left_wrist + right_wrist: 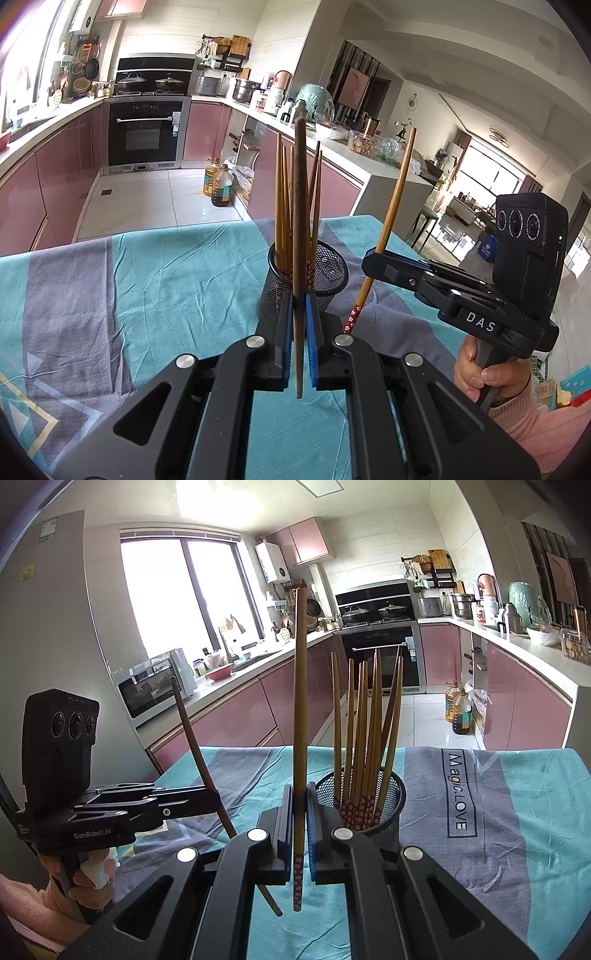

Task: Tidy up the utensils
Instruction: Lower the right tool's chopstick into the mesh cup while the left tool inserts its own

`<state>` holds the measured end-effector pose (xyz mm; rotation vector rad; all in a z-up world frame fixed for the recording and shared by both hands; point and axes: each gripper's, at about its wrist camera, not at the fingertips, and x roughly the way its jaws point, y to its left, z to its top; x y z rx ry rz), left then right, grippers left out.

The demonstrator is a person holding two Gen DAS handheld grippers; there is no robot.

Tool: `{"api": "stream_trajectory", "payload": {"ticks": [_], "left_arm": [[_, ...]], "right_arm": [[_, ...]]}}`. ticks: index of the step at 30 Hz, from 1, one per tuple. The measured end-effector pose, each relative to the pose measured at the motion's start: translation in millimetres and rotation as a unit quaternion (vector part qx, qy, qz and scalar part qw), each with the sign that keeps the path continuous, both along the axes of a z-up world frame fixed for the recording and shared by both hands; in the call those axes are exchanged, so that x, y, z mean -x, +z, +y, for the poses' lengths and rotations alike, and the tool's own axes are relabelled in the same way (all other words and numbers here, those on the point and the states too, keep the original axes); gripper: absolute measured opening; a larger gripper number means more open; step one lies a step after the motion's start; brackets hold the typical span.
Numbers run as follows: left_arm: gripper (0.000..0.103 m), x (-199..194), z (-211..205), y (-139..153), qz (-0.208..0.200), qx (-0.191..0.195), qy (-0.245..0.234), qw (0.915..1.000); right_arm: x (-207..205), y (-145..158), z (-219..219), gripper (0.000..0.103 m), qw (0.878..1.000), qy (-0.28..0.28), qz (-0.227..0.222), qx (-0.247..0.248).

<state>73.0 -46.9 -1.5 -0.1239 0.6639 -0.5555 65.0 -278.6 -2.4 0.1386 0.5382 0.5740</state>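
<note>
your left gripper point(300, 314) is clenched on a dark chopstick point(301, 221), held nearly upright with its thick end hanging below the pads. your right gripper point(300, 812) is clamped the same way on a lighter chopstick point(300, 709) whose flower-patterned end point(297, 882) points down. both sticks are off the table and hang just on your side of the black mesh holder point(388, 801), which stands on the cloth-covered table point(517, 830), well in from its far edge, with a bundle of chopsticks point(365, 731) already fanned out inside it.

the step in hand looks like dropping these two into the holder, and most of the set seems to be in already. take one hand at a time, so the two grippers don't crowd each other over the narrow mouth. lift until the lower end clears the rim, then carry it over the open part of the mouth, away from the leaning bundle. the sticks inside spread wide at their tops, so come in from the side where there is a gap. keep the stick close to vertical, lower the patterned end well below the rim and only then release; let go too high and it may bounce off the rim or tip the light holder. match the others: patterned end down.
</note>
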Motion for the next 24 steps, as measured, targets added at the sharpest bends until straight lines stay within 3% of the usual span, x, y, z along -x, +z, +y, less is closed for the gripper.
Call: {"api": "stream_trajectory", "payload": {"ticks": [24], "left_arm": [[0.007,6.0,-5.0,34.8,-0.041,0.01,-0.011,0.9991]], "right_arm": [[-4.4,17.1,-5.7,0.006,1.0,0.003,-0.026,-0.004]]}}
